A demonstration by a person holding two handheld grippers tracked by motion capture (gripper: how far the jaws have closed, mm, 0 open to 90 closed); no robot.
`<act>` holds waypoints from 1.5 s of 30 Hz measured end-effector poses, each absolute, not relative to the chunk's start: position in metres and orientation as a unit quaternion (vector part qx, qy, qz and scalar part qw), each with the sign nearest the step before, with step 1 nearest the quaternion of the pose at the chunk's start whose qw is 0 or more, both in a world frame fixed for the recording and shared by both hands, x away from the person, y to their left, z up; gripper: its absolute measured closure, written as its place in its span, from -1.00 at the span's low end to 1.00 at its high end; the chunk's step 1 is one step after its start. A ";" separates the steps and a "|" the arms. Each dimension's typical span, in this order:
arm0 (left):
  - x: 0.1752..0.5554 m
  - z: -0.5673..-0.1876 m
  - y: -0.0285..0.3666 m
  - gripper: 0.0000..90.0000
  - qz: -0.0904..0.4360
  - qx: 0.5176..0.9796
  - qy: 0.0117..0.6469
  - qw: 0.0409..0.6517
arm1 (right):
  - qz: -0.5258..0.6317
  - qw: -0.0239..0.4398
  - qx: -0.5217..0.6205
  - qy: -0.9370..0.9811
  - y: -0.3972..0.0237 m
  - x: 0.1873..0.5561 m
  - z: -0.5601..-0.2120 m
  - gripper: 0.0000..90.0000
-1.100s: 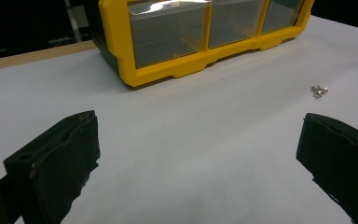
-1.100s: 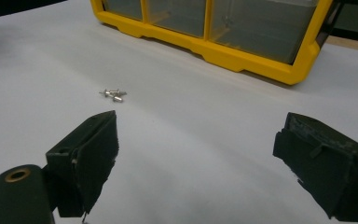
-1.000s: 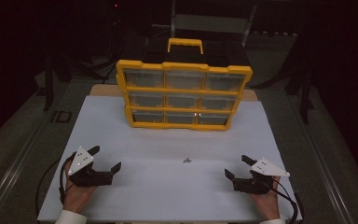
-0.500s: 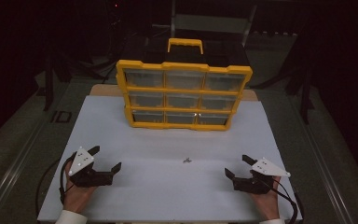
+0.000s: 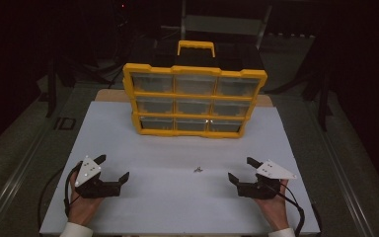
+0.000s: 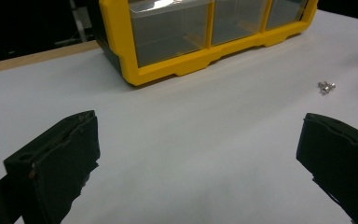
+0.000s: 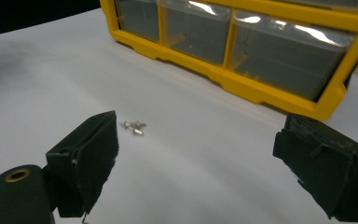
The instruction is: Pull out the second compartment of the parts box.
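Observation:
A yellow organizer (image 5: 194,98) (image 6: 200,37) (image 7: 242,42) with three rows of clear drawers and a top handle stands upright at the back of the white table (image 5: 177,197). A small cluster of metal screws (image 5: 197,169) (image 6: 326,87) (image 7: 134,126) lies on the table between my two grippers. My left gripper (image 5: 112,169) (image 6: 198,158) rests near the front left, open, nothing between its jaws. My right gripper (image 5: 242,169) (image 7: 196,163) rests near the front right, also open and empty. Each is held by a hand at the table's front edge.
Cables (image 5: 49,190) trail from both grippers off the table's front corners. A wooden board edge (image 5: 109,95) shows behind the white surface. The surroundings beyond the table are dark, with stands (image 5: 54,84) at both sides.

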State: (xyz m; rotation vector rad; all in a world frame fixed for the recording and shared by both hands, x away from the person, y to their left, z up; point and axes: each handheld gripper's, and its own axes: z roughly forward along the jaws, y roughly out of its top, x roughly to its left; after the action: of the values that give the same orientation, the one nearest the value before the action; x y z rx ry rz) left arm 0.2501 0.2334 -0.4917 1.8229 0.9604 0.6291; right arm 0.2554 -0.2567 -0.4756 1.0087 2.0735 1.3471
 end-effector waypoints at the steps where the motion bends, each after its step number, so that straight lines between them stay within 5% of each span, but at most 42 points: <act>1: 0.250 -0.492 0.233 -1.00 0.256 0.746 0.391 0.475 | 0.490 0.234 0.365 0.756 -0.255 0.257 -0.474 -0.74; 45: 0.251 -0.493 0.234 -1.00 0.252 0.743 0.394 0.479 | 0.497 0.231 0.335 0.767 -0.199 0.314 -0.437 -0.74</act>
State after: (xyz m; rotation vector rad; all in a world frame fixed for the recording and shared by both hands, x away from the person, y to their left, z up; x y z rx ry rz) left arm 0.2509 0.2339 -0.4928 1.8145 0.9615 0.6140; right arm 0.3138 -0.1991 -0.4368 0.9202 2.1086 1.3654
